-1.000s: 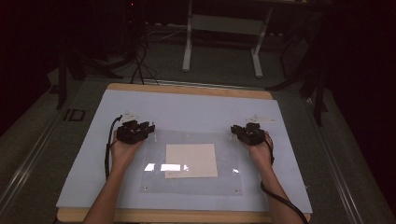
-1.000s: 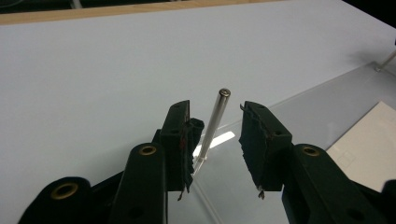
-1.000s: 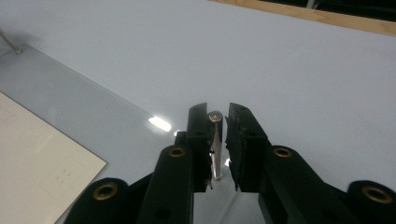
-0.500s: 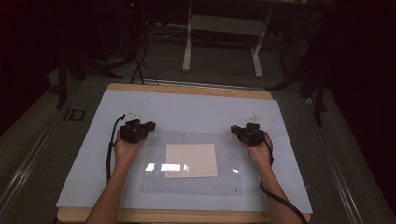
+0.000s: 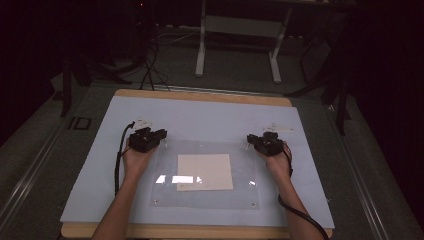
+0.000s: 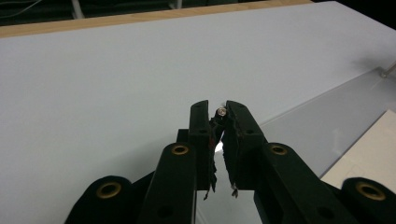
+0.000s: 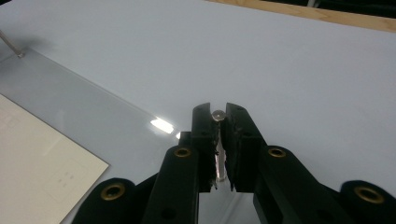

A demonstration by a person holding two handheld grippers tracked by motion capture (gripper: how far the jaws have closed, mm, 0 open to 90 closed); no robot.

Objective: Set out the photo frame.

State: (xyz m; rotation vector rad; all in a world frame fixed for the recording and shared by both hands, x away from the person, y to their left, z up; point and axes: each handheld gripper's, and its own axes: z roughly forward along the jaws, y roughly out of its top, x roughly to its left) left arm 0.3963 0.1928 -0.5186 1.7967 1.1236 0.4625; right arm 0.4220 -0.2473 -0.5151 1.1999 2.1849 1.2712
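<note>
Clear plastic sheet (image 5: 205,175) lies on the desk (image 5: 200,120), a cream paper (image 5: 205,171) under it. Your left tool (image 5: 159,134) and right tool (image 5: 254,141) stand at its far corners. Left gripper view: your tool (image 6: 219,112) has just closed on a small screw (image 6: 221,111). Right gripper view: your tool (image 7: 218,114) grips a corner pin (image 7: 217,115).

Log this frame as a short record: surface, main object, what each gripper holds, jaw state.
surface: pale blue mat on a wooden table
main object: clear acrylic sheet lying flat, a cream paper square under or in it
corner fittings: small metal standoff posts at the sheet's corners
left gripper: at the sheet's far left corner, jaws just closed on a corner post
right gripper: at the far right corner, shut on a corner post
hands: one behind each gripper, forearms entering from the near edge
</note>
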